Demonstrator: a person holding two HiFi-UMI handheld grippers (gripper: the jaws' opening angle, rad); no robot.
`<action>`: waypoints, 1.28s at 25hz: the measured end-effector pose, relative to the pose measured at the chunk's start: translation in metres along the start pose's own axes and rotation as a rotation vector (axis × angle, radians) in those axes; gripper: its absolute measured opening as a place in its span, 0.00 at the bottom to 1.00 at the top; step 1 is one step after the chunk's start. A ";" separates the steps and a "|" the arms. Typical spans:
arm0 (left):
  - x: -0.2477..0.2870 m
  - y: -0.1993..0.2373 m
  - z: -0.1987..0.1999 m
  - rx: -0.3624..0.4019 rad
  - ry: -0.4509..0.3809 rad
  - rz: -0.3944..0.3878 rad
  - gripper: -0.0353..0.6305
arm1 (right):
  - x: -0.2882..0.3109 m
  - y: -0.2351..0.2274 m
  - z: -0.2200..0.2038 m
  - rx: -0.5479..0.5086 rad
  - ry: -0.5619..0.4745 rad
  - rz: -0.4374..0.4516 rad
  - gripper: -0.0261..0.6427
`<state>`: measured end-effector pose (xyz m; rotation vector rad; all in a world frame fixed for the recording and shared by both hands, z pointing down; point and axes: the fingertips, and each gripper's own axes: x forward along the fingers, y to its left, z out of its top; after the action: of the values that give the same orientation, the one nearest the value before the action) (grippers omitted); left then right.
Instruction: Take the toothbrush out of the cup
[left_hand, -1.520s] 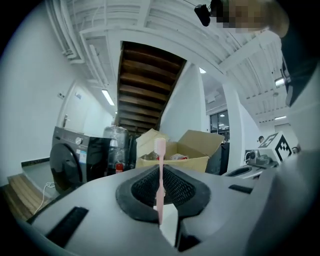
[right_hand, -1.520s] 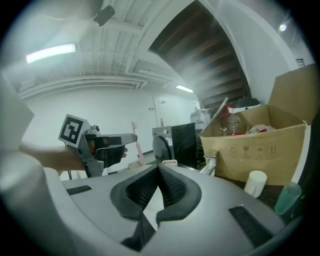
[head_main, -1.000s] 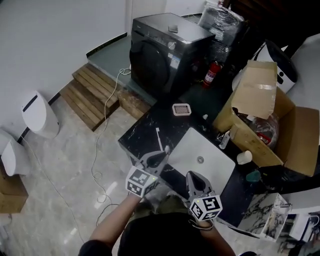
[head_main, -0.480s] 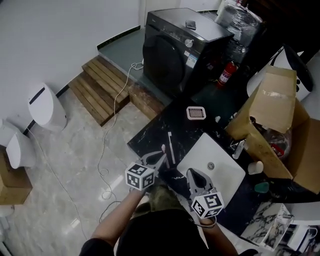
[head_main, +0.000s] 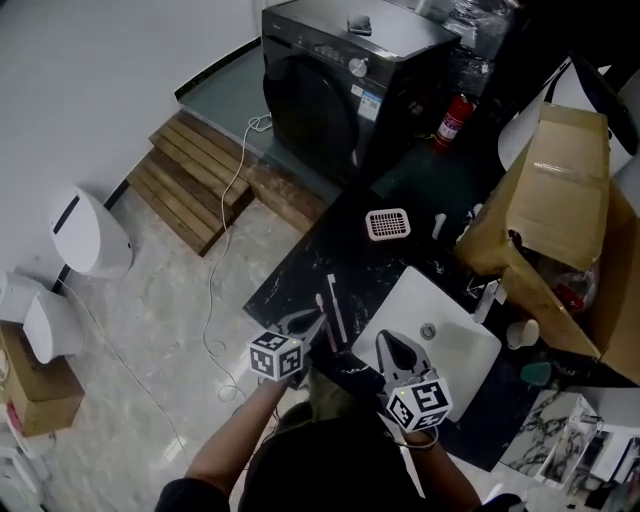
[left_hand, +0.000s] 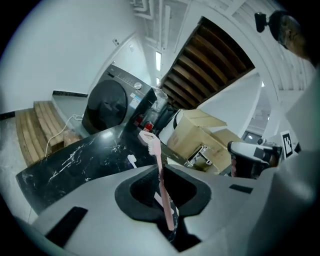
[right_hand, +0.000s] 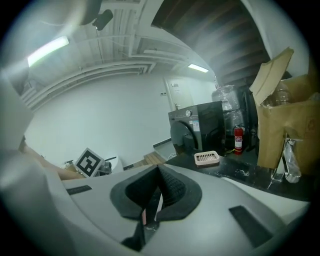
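My left gripper (head_main: 304, 323) (left_hand: 160, 175) is shut on the handle of a pink toothbrush (left_hand: 159, 175), which stands nearly upright with its bristle head (left_hand: 148, 140) up. It hovers over the front edge of the black marble counter (head_main: 300, 265). A second, white toothbrush (head_main: 336, 303) (left_hand: 131, 161) lies flat on the counter just beyond it. My right gripper (head_main: 394, 346) (right_hand: 157, 175) is shut with nothing gripped, above the near rim of the white basin (head_main: 465, 345). A small white cup (head_main: 521, 333) stands right of the basin.
A white slotted dish (head_main: 388, 224) (right_hand: 206, 158) lies at the counter's back. A dark washing machine (head_main: 340, 70), a red fire extinguisher (head_main: 453, 120) and open cardboard boxes (head_main: 565, 190) stand behind and to the right. Wooden steps (head_main: 190, 185) and a cable are on the floor at the left.
The head view has swung a little. Both grippers have kept their places at the counter's front edge, the left one still shut on the pink toothbrush.
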<state>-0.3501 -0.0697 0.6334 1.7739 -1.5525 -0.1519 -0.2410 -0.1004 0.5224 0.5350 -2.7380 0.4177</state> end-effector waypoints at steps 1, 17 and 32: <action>0.004 0.003 -0.002 0.007 0.017 0.003 0.13 | 0.002 -0.005 -0.001 0.005 0.004 -0.005 0.06; 0.034 0.066 -0.007 -0.140 0.056 0.177 0.12 | 0.028 -0.043 -0.007 0.049 0.041 -0.030 0.06; 0.016 0.039 0.015 -0.071 -0.012 0.169 0.12 | 0.004 -0.035 0.002 0.028 0.023 -0.036 0.06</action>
<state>-0.3854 -0.0892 0.6523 1.5821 -1.6767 -0.1335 -0.2310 -0.1331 0.5300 0.5824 -2.7001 0.4512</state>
